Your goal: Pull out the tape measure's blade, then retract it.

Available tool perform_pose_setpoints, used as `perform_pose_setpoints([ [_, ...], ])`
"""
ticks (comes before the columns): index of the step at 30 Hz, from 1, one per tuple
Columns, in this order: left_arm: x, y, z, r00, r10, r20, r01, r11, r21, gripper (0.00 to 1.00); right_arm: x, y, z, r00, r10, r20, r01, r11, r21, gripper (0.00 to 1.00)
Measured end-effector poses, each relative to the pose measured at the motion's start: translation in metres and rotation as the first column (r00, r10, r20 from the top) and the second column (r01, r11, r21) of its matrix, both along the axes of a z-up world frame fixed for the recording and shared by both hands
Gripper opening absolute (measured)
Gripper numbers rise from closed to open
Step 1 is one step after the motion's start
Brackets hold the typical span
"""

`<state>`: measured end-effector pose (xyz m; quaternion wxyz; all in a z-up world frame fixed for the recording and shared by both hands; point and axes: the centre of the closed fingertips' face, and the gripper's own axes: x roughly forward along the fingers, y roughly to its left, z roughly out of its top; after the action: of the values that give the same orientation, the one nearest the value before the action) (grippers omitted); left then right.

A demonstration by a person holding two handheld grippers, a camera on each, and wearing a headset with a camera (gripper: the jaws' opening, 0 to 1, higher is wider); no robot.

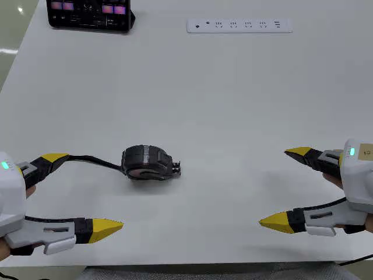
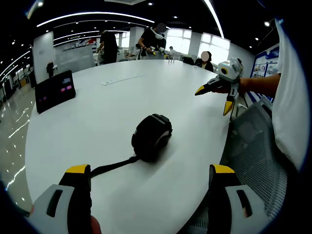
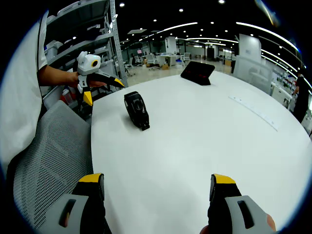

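Note:
A black tape measure [image 1: 145,163] lies on the white table [image 1: 221,105], its blade tip at the right end and a black wrist strap [image 1: 93,159] trailing left. My left gripper [image 1: 87,192] stands open at the table's left front, its far finger by the strap's end. In the left gripper view the tape measure [image 2: 152,136] sits ahead between my yellow-tipped fingers [image 2: 78,170]. My right gripper [image 1: 288,186] is open at the right front, well apart from the tape measure [image 3: 136,109], with nothing between its fingers.
A white power strip [image 1: 239,25] lies at the far edge and a dark tablet-like device [image 1: 90,14] stands at the far left. A grey mesh chair [image 3: 48,161] sits by the table's near edge. People stand in the background [image 2: 151,36].

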<state>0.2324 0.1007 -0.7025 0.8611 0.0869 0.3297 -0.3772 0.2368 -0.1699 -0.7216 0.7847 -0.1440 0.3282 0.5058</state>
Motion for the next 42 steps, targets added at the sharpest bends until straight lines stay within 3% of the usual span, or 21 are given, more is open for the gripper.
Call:
perform_pose_setpoints([
  [35, 0.0014, -0.0063, -0.0007, 1.0, -0.02, -0.013, 0.02, 1.0, -0.012, 0.97, -0.0002, 0.0028, -0.0009, 1.0, 0.01, -0.009, -0.01, 1.0, 0.004, 0.81],
  [42, 0.0055, -0.0093, -0.0003, 0.999, -0.037, -0.01, 0.037, 0.999, -0.013, 0.92, 0.0044, 0.0099, -0.0013, 1.0, 0.031, -0.001, -0.031, 0.999, 0.006, 0.81],
])
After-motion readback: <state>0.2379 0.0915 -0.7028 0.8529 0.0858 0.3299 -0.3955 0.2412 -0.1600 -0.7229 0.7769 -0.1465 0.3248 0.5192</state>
